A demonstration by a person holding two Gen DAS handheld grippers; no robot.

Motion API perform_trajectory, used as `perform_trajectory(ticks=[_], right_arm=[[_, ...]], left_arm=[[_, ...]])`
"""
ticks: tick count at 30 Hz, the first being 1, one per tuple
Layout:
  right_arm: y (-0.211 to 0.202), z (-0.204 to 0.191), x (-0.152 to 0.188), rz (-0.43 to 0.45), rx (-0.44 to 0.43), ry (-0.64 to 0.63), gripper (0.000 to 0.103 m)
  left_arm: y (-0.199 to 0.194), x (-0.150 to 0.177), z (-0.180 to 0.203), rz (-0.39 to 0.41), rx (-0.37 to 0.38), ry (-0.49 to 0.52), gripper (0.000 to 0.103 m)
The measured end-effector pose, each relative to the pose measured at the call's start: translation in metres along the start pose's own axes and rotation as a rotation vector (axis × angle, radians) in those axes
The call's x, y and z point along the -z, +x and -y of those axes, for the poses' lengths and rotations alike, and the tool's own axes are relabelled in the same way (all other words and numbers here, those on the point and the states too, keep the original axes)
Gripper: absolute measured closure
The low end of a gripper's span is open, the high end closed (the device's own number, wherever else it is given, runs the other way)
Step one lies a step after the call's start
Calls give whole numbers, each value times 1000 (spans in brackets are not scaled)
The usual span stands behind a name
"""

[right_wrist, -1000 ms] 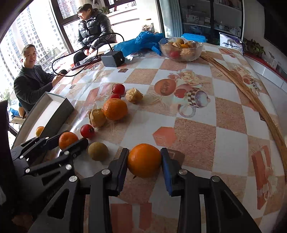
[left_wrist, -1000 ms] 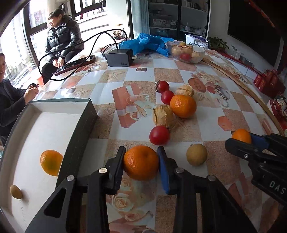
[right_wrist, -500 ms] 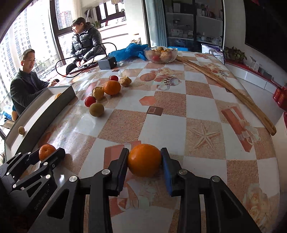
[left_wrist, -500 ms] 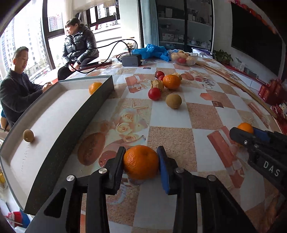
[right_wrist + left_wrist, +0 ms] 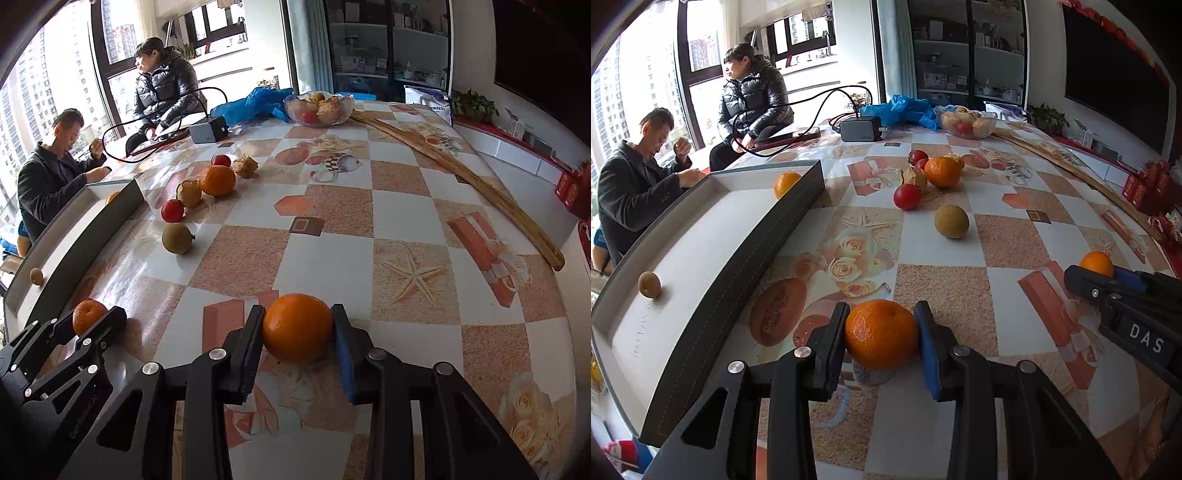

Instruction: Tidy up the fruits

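Beside the black power adapter (image 5: 860,129) lies a blue plastic bag (image 5: 905,109); two seated people (image 5: 753,99) sit behind it.

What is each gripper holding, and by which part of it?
The left gripper holds an orange, pads on its two opposite sides. The right gripper holds another orange the same way.

In the left wrist view, the tray (image 5: 798,206) runs along the left of the worktop (image 5: 1008,240), loose fruit (image 5: 951,221) sits upper centre, and the bowl (image 5: 967,123) lies behind it, further up the frame.
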State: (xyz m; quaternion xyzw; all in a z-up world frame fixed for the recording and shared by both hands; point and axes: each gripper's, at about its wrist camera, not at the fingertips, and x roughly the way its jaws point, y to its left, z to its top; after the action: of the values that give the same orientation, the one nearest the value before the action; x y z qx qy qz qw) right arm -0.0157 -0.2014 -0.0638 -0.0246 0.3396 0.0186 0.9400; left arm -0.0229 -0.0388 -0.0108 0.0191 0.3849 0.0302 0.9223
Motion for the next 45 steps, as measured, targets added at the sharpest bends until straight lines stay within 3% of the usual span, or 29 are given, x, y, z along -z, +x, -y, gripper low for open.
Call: perform_trajectory(ticks=[45], right_arm=[[-2,3,1,3,8,17,66]], left_arm=[[0,1,0,3,11,0,64]])
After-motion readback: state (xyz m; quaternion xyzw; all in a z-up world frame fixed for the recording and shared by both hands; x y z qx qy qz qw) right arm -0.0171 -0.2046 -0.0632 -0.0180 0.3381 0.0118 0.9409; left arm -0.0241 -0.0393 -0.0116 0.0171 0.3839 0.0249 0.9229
